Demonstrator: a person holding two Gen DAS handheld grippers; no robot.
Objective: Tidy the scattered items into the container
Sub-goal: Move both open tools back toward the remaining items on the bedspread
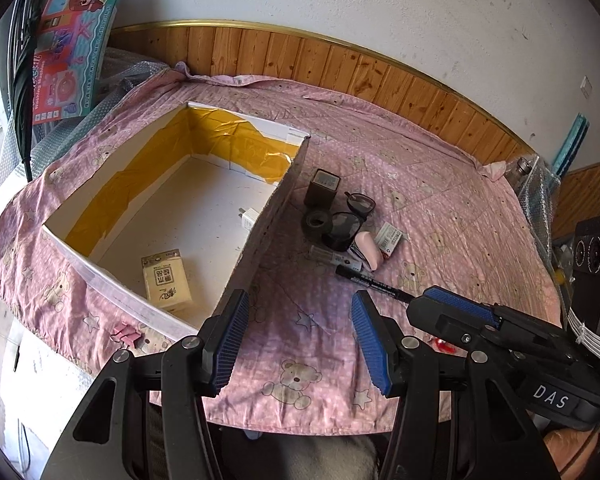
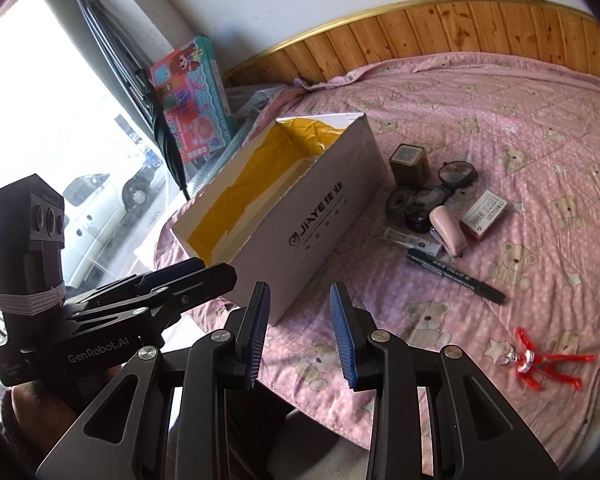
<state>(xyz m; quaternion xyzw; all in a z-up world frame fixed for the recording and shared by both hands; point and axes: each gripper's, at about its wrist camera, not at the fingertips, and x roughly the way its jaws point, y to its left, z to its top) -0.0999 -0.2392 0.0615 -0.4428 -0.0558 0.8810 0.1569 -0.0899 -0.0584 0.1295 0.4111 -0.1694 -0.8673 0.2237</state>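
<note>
Both grippers, left [image 1: 300,340] and right [image 2: 300,332], hang with jaws apart, empty. Black marker [image 2: 456,276] lies right of the box [image 2: 300,216], outermost in the clutter: advise gripping mid-barrel, crosswise.

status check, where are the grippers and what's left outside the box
Both hand-held grippers open, empty: left, right. Box holds tissue pack and charger. Marker, stapler, red figure on quilt. Path clear.

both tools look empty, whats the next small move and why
Probably reach the right tool forward to the black marker. Both tools are open and empty, and the marker lies nearest it on the quilt, outside the box.
</note>
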